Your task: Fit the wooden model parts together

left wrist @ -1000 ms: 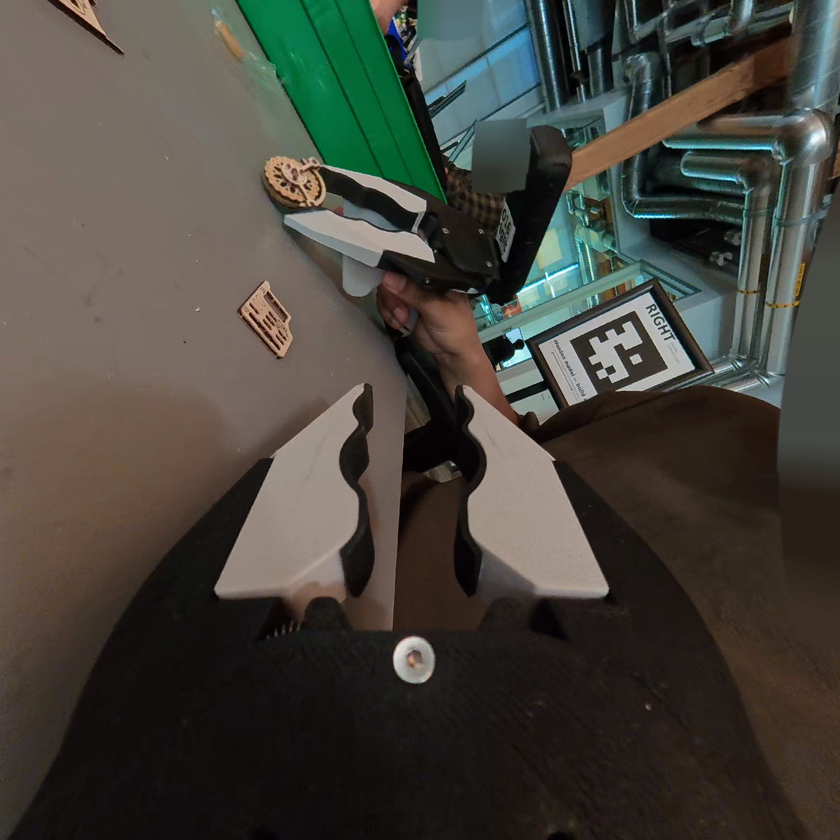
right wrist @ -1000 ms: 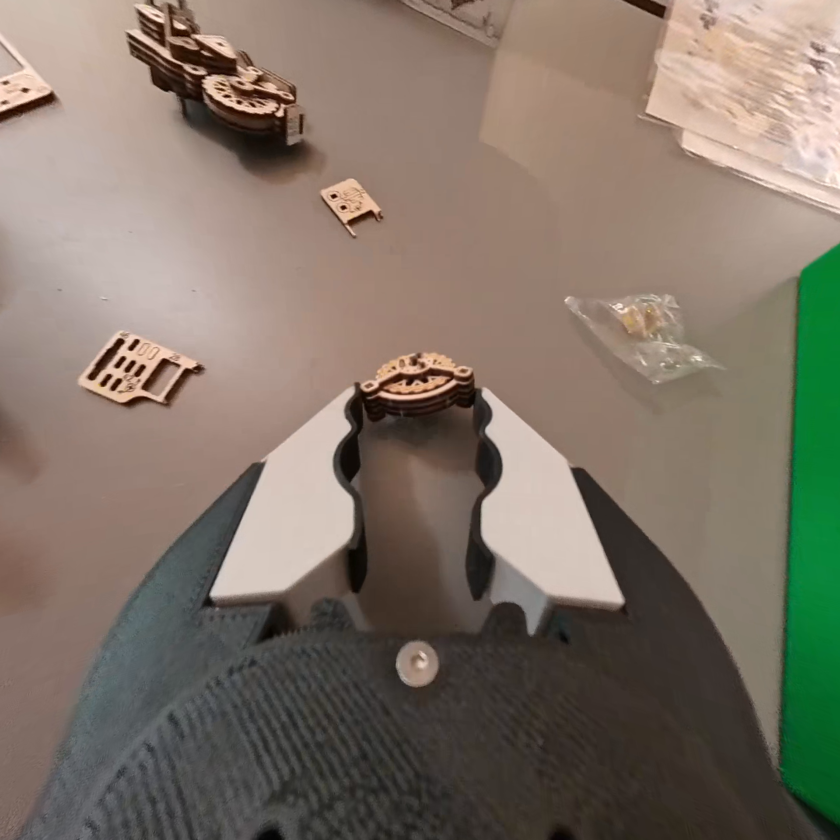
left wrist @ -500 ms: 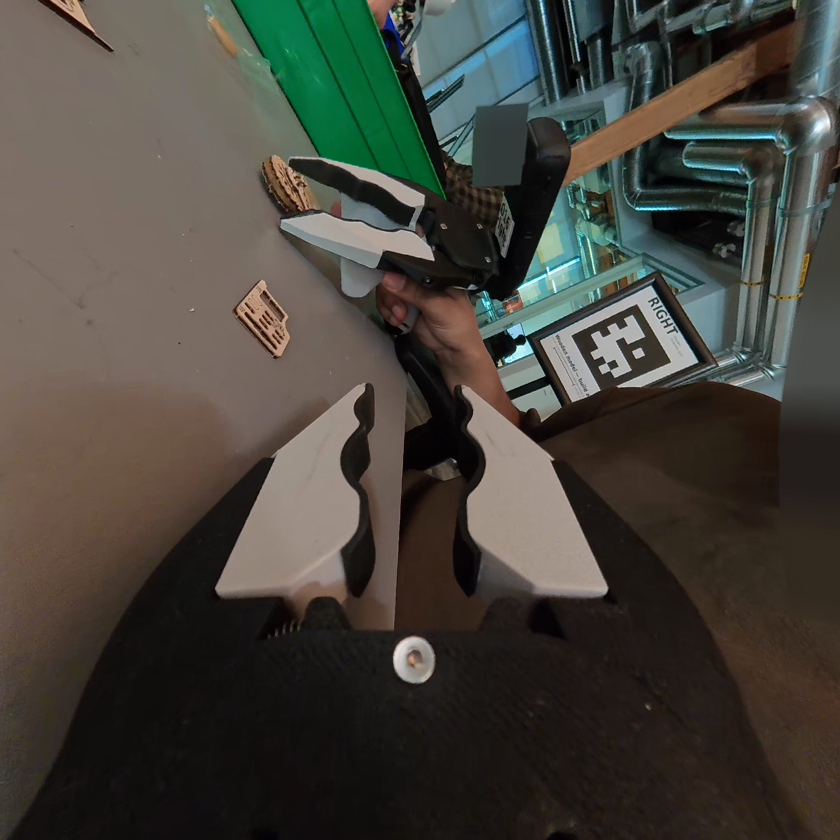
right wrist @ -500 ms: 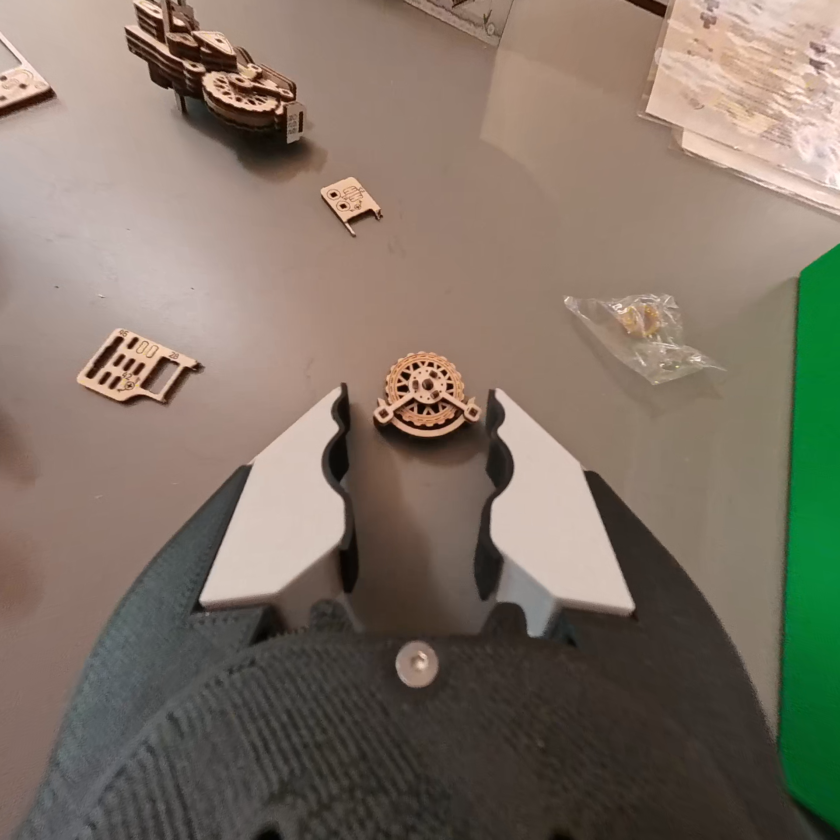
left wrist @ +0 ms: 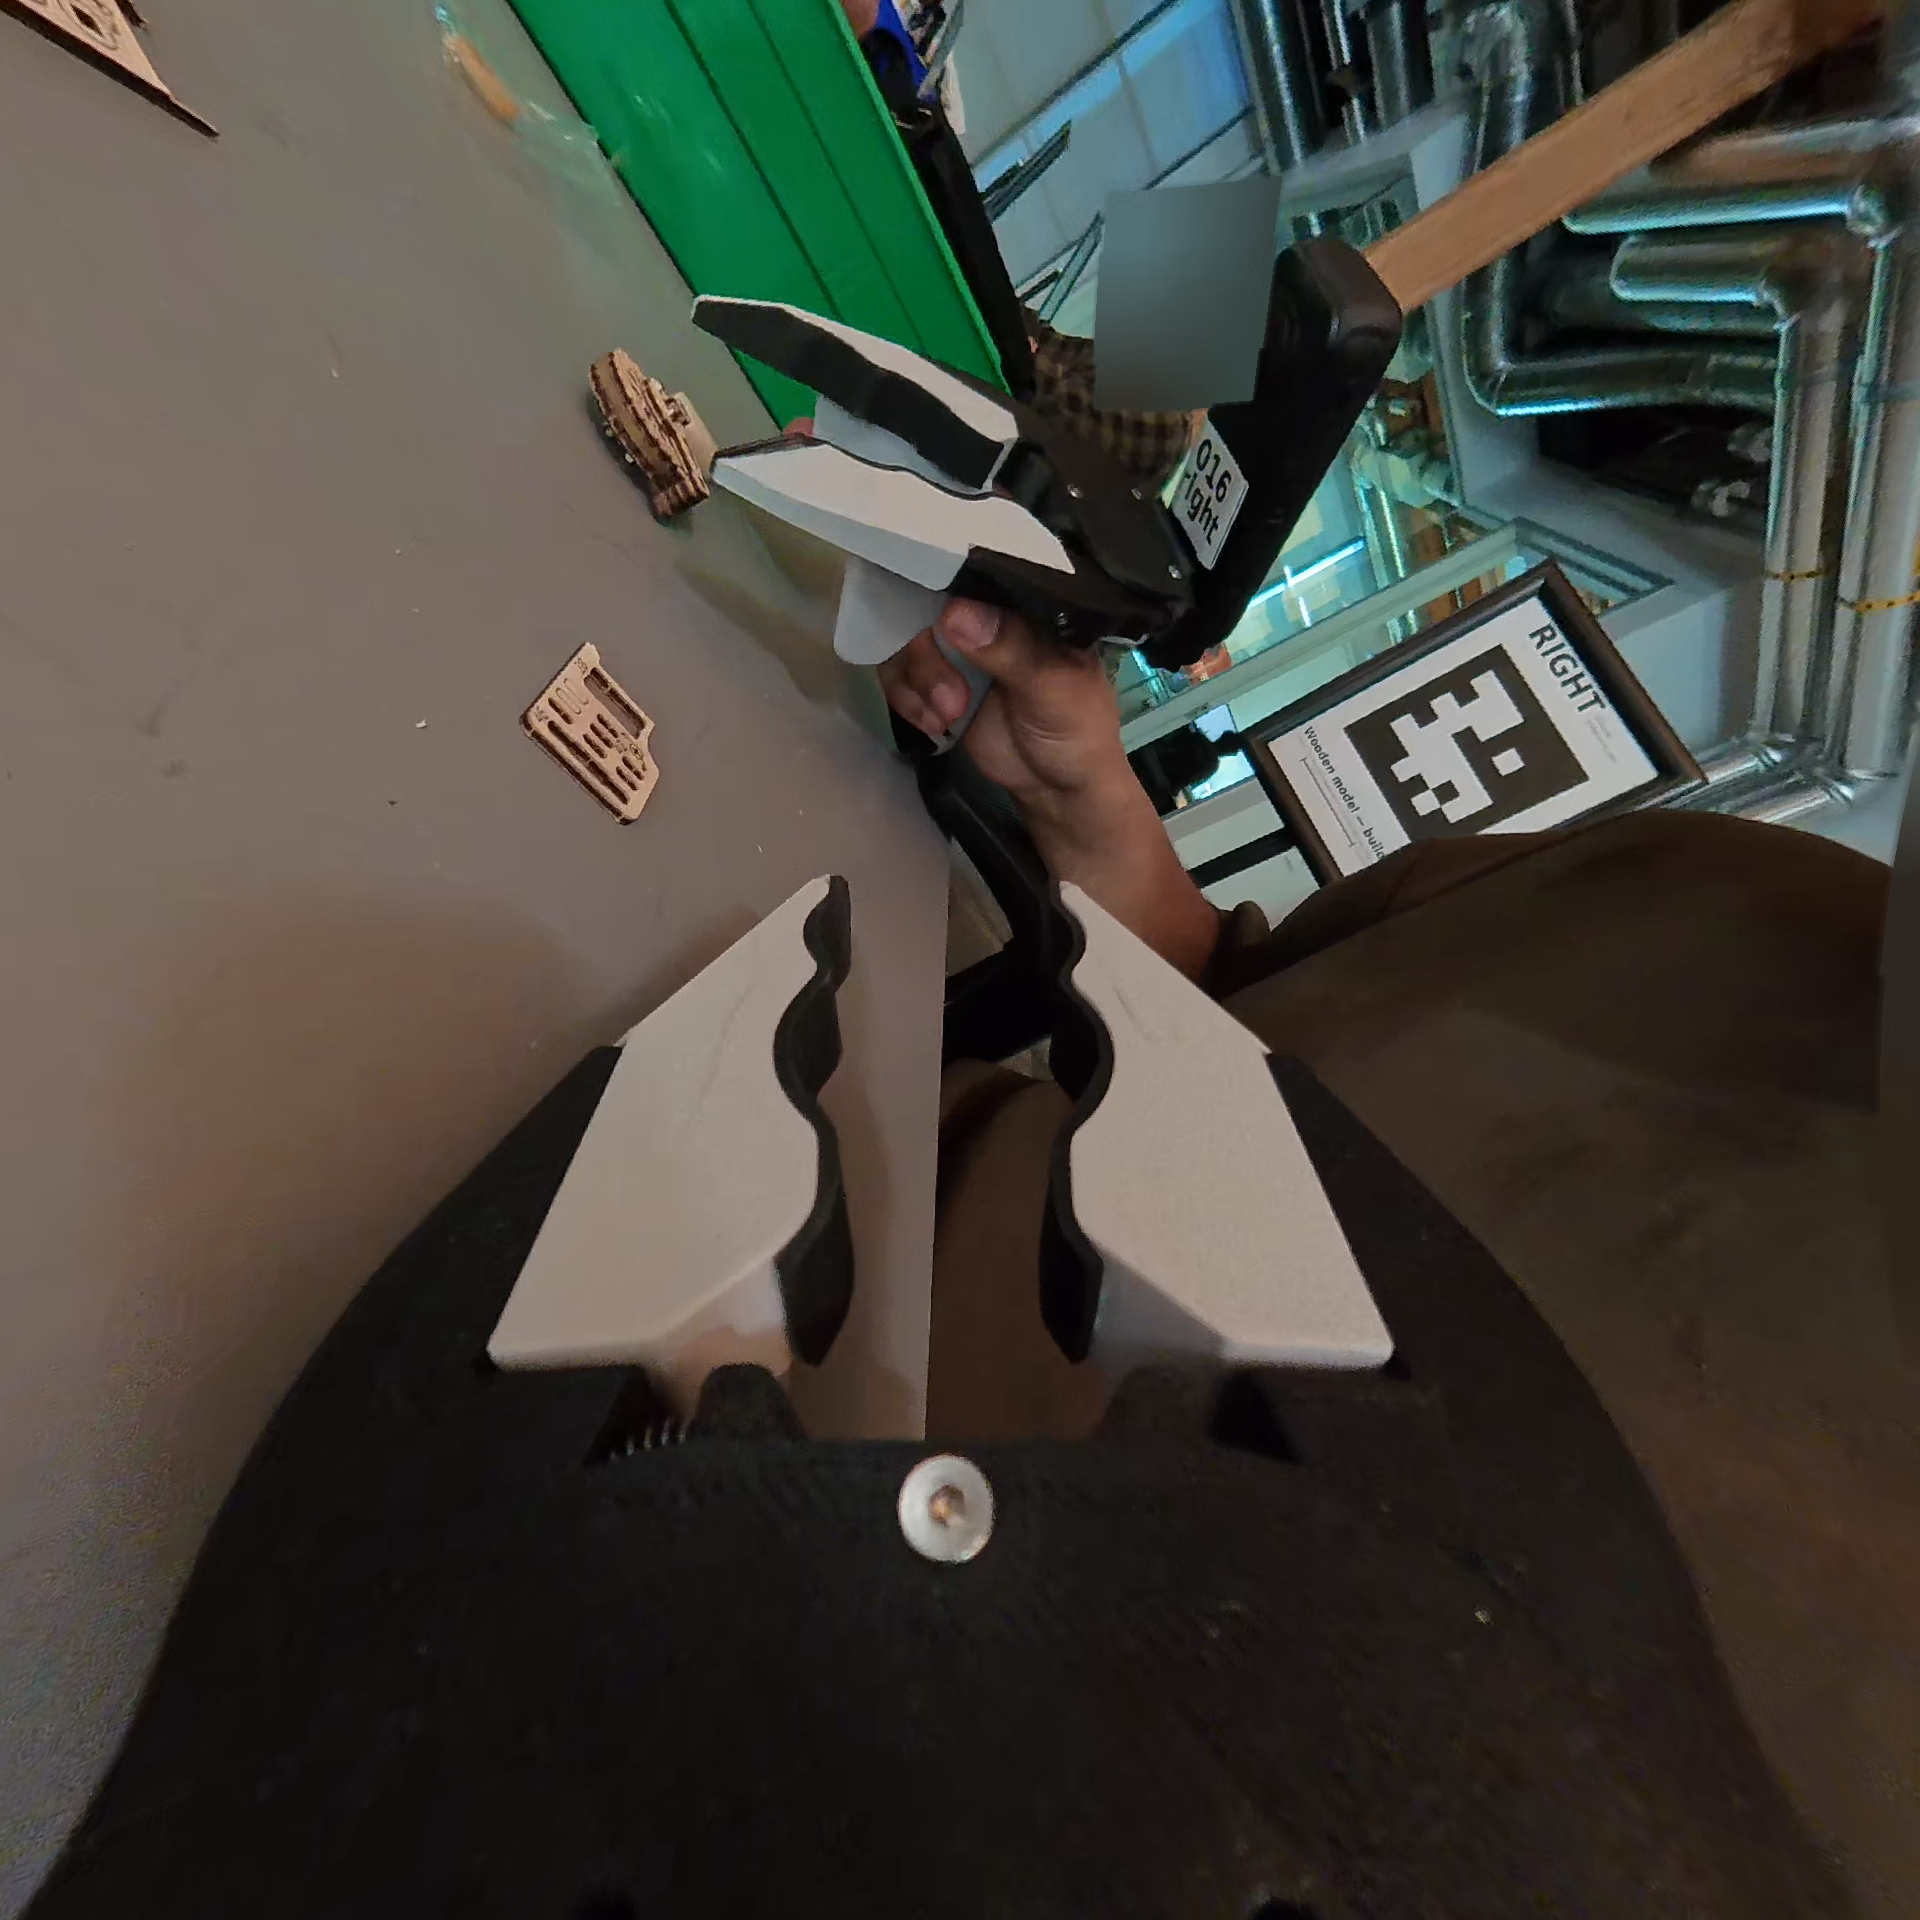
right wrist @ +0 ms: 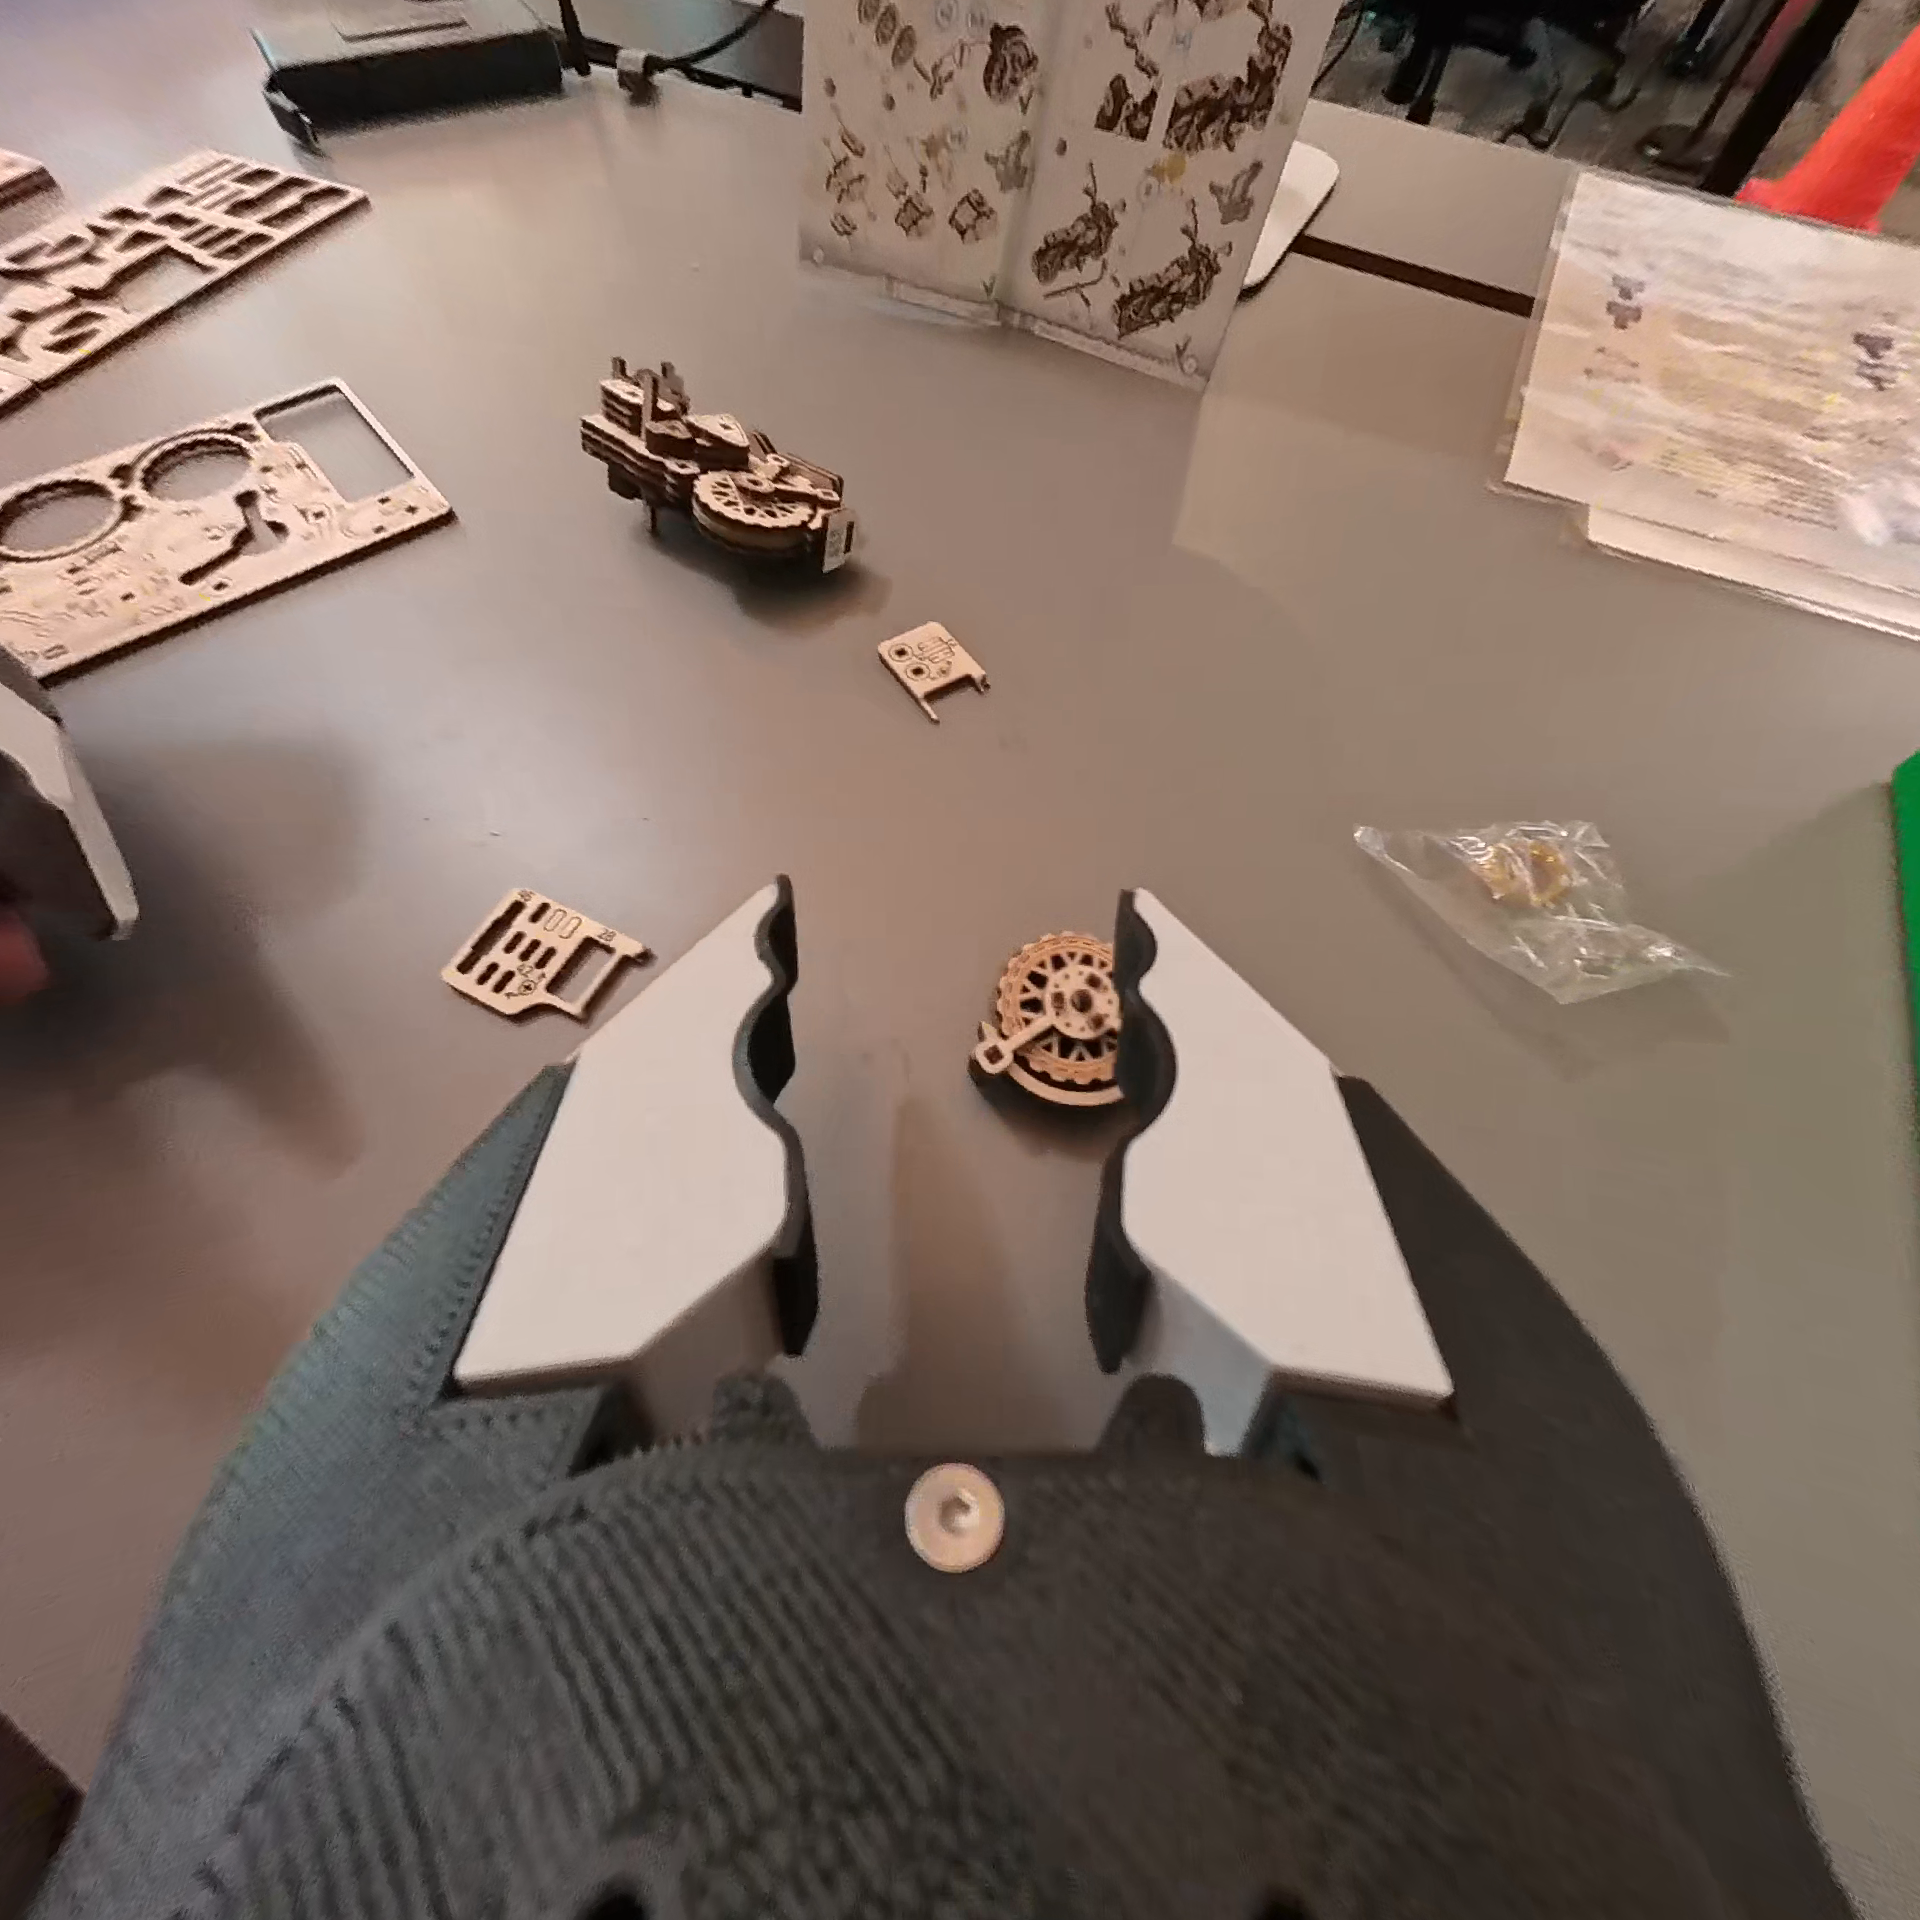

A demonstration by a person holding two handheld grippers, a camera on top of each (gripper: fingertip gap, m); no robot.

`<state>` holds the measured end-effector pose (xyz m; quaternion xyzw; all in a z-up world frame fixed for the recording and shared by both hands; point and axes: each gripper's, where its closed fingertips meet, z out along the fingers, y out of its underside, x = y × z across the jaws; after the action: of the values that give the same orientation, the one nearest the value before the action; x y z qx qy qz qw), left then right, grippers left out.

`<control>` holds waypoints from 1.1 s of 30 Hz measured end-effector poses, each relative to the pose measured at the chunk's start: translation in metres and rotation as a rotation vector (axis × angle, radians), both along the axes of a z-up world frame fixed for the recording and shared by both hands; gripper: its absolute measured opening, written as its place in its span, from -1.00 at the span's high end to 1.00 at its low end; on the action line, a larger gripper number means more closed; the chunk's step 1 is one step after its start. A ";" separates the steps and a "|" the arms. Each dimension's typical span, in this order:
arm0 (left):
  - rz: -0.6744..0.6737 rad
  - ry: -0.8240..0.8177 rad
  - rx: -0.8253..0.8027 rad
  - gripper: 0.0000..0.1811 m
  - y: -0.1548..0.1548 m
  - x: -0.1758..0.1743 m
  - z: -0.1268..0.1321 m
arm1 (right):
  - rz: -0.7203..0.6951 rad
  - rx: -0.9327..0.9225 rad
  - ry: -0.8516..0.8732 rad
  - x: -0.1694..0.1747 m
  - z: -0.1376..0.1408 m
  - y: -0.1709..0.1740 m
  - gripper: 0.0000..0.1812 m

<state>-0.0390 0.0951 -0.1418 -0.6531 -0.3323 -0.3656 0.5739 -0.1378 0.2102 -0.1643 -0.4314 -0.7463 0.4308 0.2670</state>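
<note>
A round wooden gear wheel part (right wrist: 1055, 1023) lies flat on the grey table, partly behind my right finger; it also shows in the left wrist view (left wrist: 644, 431). My right gripper (right wrist: 951, 909) is open and empty, raised above the table; in the left wrist view it (left wrist: 717, 395) hangs open just right of the wheel. My left gripper (left wrist: 945, 904) is open and empty at the table's edge. A partly built wooden model (right wrist: 717, 478) stands farther back. A slotted flat piece (right wrist: 540, 954) (left wrist: 592, 732) and a small square piece (right wrist: 930, 660) lie loose.
Punched wooden sheets (right wrist: 197, 520) lie at the left. An instruction sheet stand (right wrist: 1039, 156) and papers (right wrist: 1714, 416) are at the back. A clear bag of small parts (right wrist: 1527, 904) and a green board (right wrist: 1910, 997) are at the right. A person's hand (left wrist: 1018, 717) holds the right gripper. Both grippers' tips are roughly 7 cm from the slotted flat piece (right wrist: 540, 954). It turns up in the left wrist view (left wrist: 597, 723) as well. My right tips are roughly 15 cm from the partly built wooden model (right wrist: 717, 478).
My right gripper opened and let go of the gear wheel, which now lies flat on the table. The gripper then lifted and drew back to the left. My left gripper stayed still.
</note>
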 end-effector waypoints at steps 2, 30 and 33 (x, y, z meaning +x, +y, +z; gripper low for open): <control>-0.001 0.007 0.000 0.62 0.000 0.000 0.000 | 0.010 -0.013 0.002 0.001 0.001 -0.003 0.34; 0.305 0.288 -0.054 0.11 0.000 -0.067 0.021 | 0.243 -0.375 -0.108 0.021 0.016 -0.085 0.38; 0.308 0.324 -0.060 0.05 -0.003 -0.072 0.020 | 0.246 -0.416 -0.141 0.018 0.015 -0.087 0.45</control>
<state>-0.1113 0.0926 -0.1218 -0.6616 -0.3426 -0.1538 0.6490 -0.1202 0.1230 -0.1491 -0.4120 -0.7052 0.5733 0.0654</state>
